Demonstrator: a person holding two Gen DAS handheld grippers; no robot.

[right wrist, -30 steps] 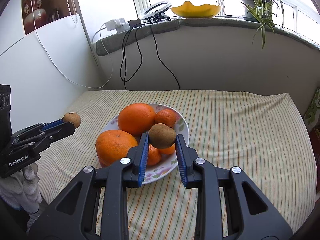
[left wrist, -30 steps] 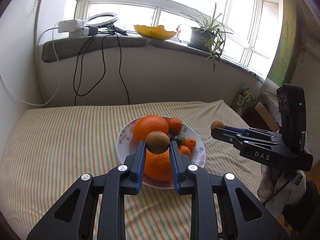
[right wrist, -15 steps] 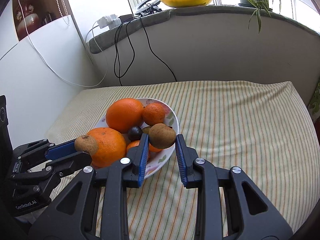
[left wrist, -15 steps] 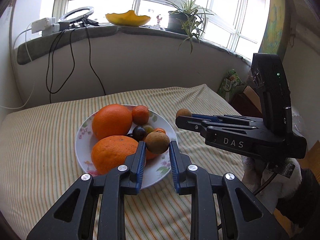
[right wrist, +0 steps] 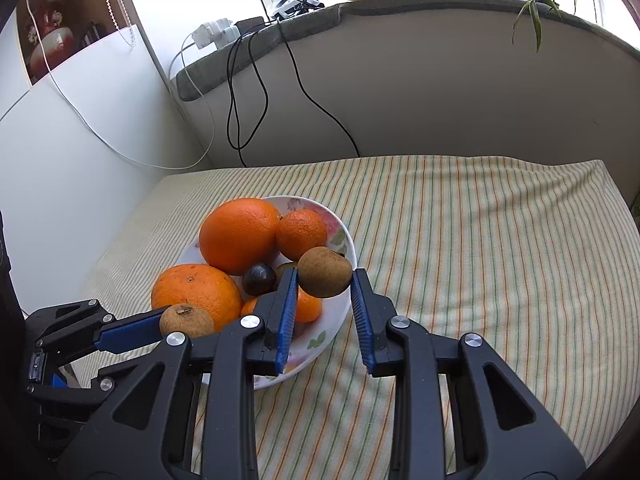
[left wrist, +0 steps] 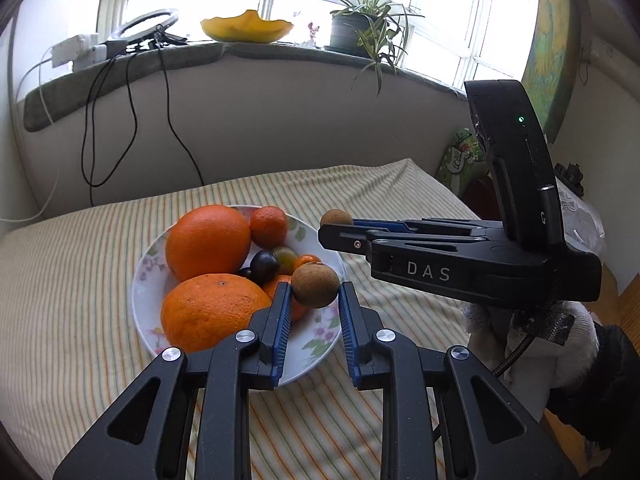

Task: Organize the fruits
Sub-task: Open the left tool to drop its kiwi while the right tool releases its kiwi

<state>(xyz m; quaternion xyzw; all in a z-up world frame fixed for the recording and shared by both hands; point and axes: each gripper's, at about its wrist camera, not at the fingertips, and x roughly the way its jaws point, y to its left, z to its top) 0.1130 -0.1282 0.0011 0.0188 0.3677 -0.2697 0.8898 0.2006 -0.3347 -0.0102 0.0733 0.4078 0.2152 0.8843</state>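
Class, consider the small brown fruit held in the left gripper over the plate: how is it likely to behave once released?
The brown fruit is round, so it would probably roll on landing. It looks rigid, not squashing between the left gripper fingers. The plate is crowded with oranges, which may stop it.

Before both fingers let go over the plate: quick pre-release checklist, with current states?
1. Left gripper holds its brown fruit between the fingers: ok.
2. Right gripper holds its brown fruit: ok.
3. Left fruit over the plate: ok, it hangs above the near right part.
4. Right fruit over the plate: ok in the right wrist view, near the rim.
5. Free landing spot: not ok, two big oranges and small fruits crowd the plate.
6. Height above the plate: cannot tell.
7. The grippers apart from each other: ok.
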